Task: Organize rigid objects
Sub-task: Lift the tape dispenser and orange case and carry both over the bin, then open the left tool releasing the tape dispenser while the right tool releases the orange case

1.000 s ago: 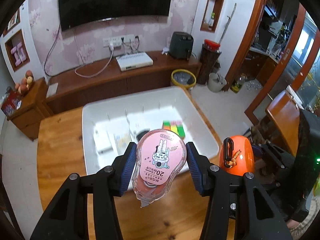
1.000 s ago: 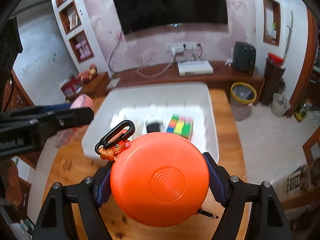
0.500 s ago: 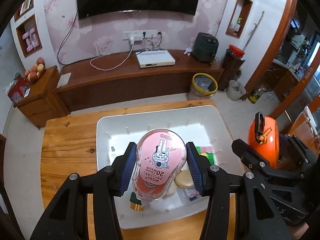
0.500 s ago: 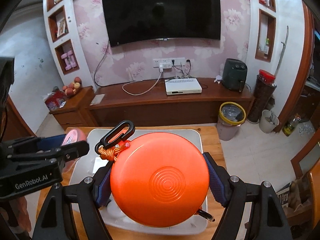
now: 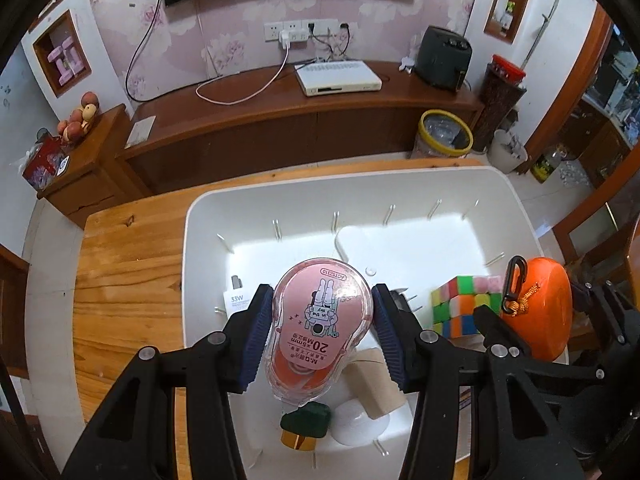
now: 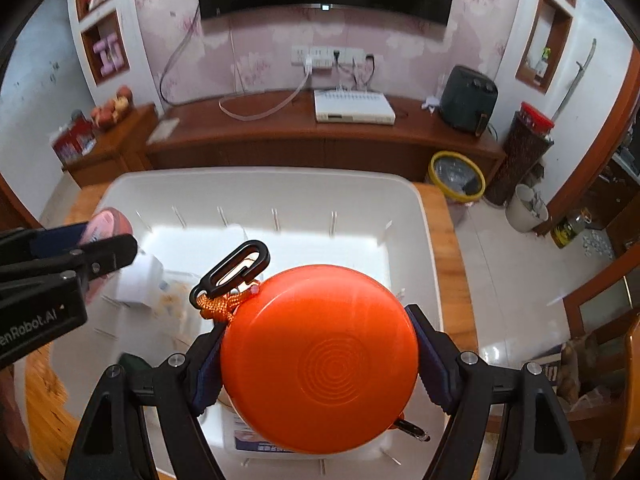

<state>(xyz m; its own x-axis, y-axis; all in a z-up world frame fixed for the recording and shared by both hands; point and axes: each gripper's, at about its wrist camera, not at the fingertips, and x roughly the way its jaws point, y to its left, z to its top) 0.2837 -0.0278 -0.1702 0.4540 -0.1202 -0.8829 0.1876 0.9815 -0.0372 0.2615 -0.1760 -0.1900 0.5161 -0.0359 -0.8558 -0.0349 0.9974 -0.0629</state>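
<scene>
My left gripper (image 5: 320, 332) is shut on a pink correction tape dispenser (image 5: 320, 320) and holds it over the white bin (image 5: 400, 188). My right gripper (image 6: 316, 360) is shut on an orange round case (image 6: 320, 364) with a black clip and orange cord, also over the bin (image 6: 260, 188). The orange case (image 5: 536, 304) shows at the right in the left wrist view. The pink dispenser (image 6: 106, 220) shows at the left in the right wrist view.
In the bin lie a colourful puzzle cube (image 5: 464, 304), a white charger box (image 5: 240, 300), a beige block (image 5: 376, 380), a green-capped bottle (image 5: 304, 424) and a white round lid (image 5: 360, 420). The bin rests on a wooden table (image 5: 120, 280). A TV bench stands behind.
Both grippers have moved forward and down over the bin with their objects still held. The bin now fills the lower view and its contents lie directly below.
</scene>
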